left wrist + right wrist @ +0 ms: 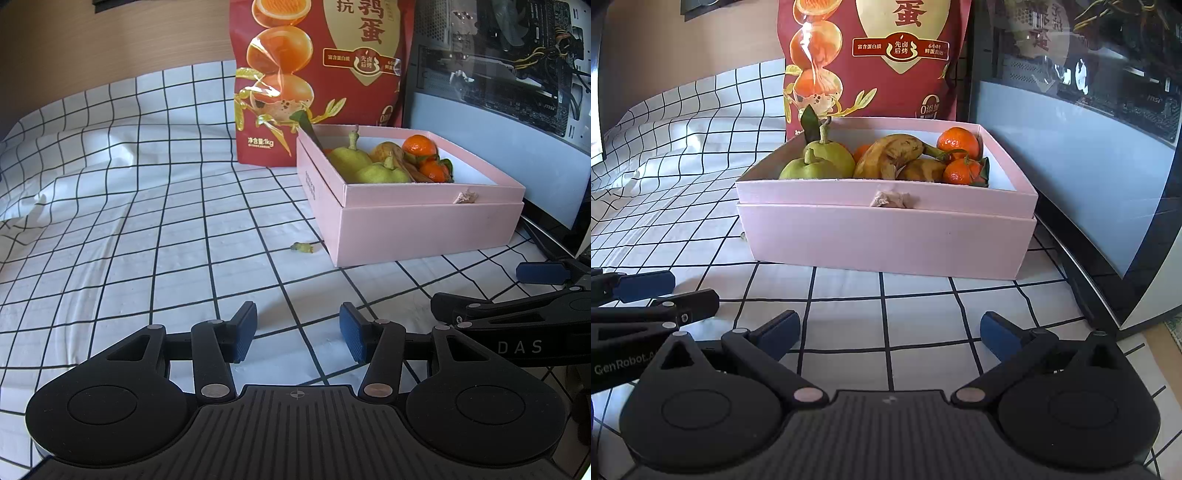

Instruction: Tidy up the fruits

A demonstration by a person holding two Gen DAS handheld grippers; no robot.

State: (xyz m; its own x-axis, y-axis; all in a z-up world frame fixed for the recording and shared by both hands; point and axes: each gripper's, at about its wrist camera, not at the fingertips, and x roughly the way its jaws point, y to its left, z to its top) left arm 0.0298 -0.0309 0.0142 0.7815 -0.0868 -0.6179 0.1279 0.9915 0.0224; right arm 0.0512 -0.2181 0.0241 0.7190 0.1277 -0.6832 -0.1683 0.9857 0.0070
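A pink box stands on the checked cloth and holds two green pears, browned bananas and several mandarins. In the left wrist view the box is ahead to the right, with pears and mandarins inside. My left gripper is open and empty, low over the cloth in front of the box. My right gripper is open and empty, right in front of the box. Each gripper shows at the edge of the other's view.
A tall red snack bag stands behind the box. A glass-sided computer case stands close on the right. A small green stem scrap lies on the cloth by the box's left corner. The cloth stretches to the left, wrinkled.
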